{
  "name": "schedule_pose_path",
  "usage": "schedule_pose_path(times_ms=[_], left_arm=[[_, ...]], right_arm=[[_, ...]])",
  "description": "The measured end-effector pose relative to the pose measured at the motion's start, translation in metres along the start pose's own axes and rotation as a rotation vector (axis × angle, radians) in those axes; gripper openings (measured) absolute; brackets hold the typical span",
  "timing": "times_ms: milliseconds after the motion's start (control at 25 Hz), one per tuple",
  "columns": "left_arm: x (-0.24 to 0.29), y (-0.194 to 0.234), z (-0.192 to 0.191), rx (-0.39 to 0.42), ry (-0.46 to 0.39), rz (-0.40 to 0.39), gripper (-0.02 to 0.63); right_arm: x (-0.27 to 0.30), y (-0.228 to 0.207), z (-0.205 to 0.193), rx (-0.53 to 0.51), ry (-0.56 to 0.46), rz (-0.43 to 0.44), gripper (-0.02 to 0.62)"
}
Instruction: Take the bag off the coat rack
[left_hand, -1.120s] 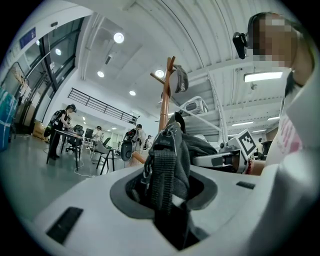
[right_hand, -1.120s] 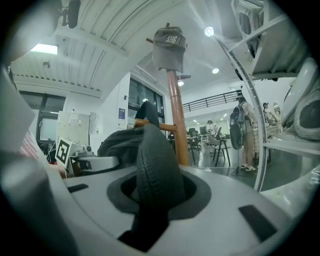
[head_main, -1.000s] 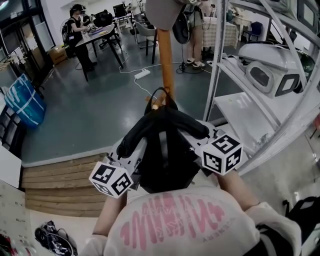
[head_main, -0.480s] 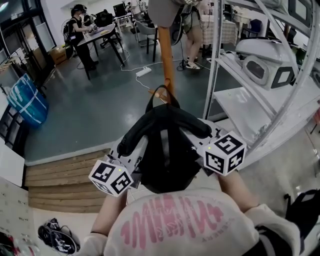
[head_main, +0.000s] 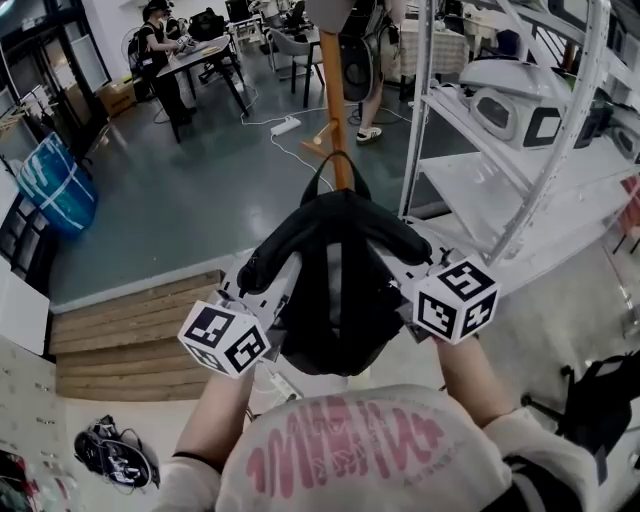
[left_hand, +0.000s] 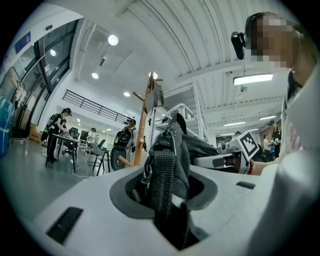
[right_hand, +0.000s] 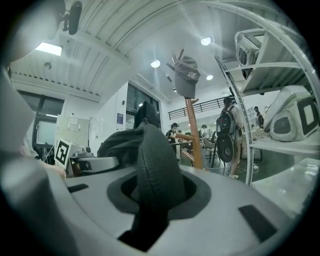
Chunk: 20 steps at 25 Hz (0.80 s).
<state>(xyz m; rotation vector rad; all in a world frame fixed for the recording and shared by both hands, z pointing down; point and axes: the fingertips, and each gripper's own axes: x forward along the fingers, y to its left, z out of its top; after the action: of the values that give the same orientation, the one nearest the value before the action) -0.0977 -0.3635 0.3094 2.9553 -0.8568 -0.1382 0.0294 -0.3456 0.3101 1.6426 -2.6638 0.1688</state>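
Black bag (head_main: 335, 300) hangs at frame centre, its 2 straps pinched by the left gripper (head_main: 268, 290) and right gripper (head_main: 398, 268), wooden coat rack (head_main: 335, 105) directly above in frame.

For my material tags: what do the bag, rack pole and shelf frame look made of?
Bag: black woven fabric, matte, with ribbed webbing straps.
Rack pole: probably wood, orange-brown and smooth.
Shelf frame: likely white-painted metal tubing, slightly glossy.
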Motion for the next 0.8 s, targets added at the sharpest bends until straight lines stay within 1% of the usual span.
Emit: schedule_pose_path(times_ms=[200, 480, 600, 800], left_arm=[[-0.029, -0.031, 0.0, 0.013, -0.006, 0.0, 0.117], [-0.058, -0.064, -0.008, -0.002, -0.001, 0.031, 0.117], [-0.061, -0.074, -0.008, -0.003, -0.006, 0.055, 0.117], [-0.055, -0.096, -0.011, -0.014, -0.003, 0.098, 0.117]], right_arm=[[-0.033, 0.025, -0.006, 0.006, -0.01, -0.003, 0.097], [-0.068, 0.049, -0.017, 0.014, -0.003, 0.01, 0.095], [-0.077, 0.049, -0.018, 0.019, 0.007, 0.034, 0.095], [-0.095, 0.037, -0.02, 0.014, 0.026, 0.096, 0.097]])
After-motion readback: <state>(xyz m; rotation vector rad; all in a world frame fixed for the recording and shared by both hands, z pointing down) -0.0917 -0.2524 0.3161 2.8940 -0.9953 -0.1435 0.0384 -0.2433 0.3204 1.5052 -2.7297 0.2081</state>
